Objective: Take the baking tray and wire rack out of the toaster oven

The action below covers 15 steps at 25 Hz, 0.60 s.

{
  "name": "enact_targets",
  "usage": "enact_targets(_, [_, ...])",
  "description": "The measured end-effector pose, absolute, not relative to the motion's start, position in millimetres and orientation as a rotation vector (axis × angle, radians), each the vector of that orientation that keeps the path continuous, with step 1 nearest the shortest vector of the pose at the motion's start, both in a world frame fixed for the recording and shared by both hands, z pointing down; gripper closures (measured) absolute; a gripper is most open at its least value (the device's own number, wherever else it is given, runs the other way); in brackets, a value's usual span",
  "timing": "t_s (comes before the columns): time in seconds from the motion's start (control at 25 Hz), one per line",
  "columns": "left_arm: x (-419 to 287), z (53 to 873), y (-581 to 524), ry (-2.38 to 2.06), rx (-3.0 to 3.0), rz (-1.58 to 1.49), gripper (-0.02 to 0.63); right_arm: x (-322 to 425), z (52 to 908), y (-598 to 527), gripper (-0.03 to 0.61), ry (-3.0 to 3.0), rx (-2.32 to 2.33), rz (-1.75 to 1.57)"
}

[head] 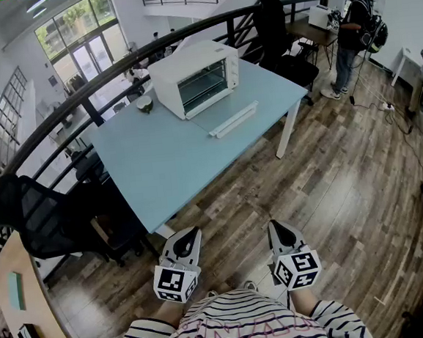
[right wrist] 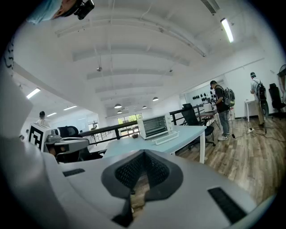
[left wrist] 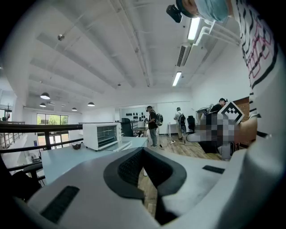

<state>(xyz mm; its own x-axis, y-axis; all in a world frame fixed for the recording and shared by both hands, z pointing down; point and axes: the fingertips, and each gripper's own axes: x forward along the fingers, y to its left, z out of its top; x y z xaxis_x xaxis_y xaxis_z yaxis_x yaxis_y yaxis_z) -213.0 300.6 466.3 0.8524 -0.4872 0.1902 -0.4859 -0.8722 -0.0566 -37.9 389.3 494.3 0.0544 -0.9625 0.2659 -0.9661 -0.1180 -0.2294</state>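
At 7 o'clock the left tool (head: 191, 235) is empty, jaws pressed together, well short of the worktop (head: 160, 169). The toaster oven (head: 196, 77) stands at 12 o'clock, the baking tray and wire rack presumably inside, unseen. At 5 o'clock the right tool (head: 276, 227) is equally closed, the reach not yet begun.

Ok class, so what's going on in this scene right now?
A person in a striped top stands back from the light blue table, holding the left gripper and right gripper close to the body, both shut and empty. The white toaster oven sits near the table's far edge, untouched, so the task has not begun.
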Motion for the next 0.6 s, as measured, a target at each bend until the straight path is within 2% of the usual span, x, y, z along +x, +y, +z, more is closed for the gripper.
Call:
enact_targets(0.28, [-206, 468, 299, 0.826, -3.032, -0.276, 0.589, -34, 492, 386, 0.552, -2.177, 2.260, 0.608])
enact_targets(0.48, [-174, 475, 307, 0.876, -3.060, -0.233, 0.586, -1, 496, 388, 0.536, -2.241, 2.260, 0.623])
enact_targets(0.52, [-166, 477, 309, 0.892, -3.063, -0.226, 0.586, 6, 497, 389, 0.481, -2.254, 2.250, 0.625])
enact_targets(0.56, [-160, 479, 311, 0.908, -3.068, -0.219, 0.579, 12, 498, 390, 0.379, -2.268, 2.237, 0.629])
enact_targets(0.6, [-155, 480, 314, 0.920, -3.075, -0.213, 0.552, 16, 499, 391, 0.368, -2.279, 2.221, 0.633])
